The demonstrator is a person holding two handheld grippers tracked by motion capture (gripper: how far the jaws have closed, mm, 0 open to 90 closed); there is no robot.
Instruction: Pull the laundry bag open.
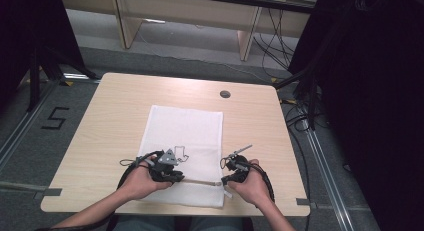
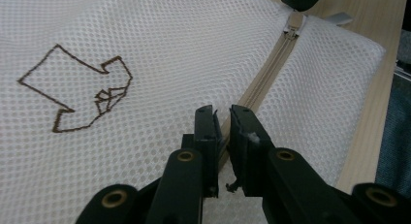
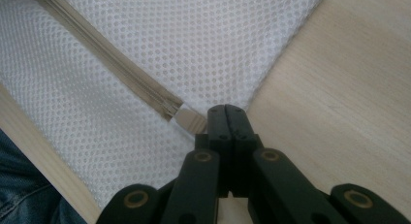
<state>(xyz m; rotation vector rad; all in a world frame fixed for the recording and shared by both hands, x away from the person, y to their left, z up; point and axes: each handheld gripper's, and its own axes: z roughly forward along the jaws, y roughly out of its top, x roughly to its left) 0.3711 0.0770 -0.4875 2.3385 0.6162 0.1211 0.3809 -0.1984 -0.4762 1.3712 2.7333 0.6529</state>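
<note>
A white mesh laundry bag (image 1: 184,151) lies flat on the light wooden bench (image 1: 110,121), its near edge close to the person. A beige zipper (image 1: 200,182) runs along that near part of the bag, between the two hands.

From the high view, the left hand-held gripper (image 1: 176,177) sits over the left stretch of the zipper, and the right hand-held gripper (image 1: 223,181) sits at the bag's near right corner. That view is too coarse to tell how the jaws stand.

The left gripper view gives the detail: the left hand-held gripper (image 2: 223,118) straddles the zipper tape (image 2: 271,64), its jaws narrowly parted with a slim gap between the pads. They seem to pinch the tape or the mesh, though I cannot tell for certain. A wisp of white lint clings to one pad. This view also shows a brown stitched arrow-shaped emblem (image 2: 80,88) on the mesh, and, far along the zipper, the metal slider (image 2: 293,26) with the other gripper's dark tip just above it.

The right gripper view shows the right hand-held gripper (image 3: 226,112) clenched tight, jaws meeting on the flat silvery zipper pull tab (image 3: 189,119) where the zipper ends. Bare bench wood lies to the right of the bag's edge, and blue denim fabric (image 3: 19,195) shows at the lower left.
</note>
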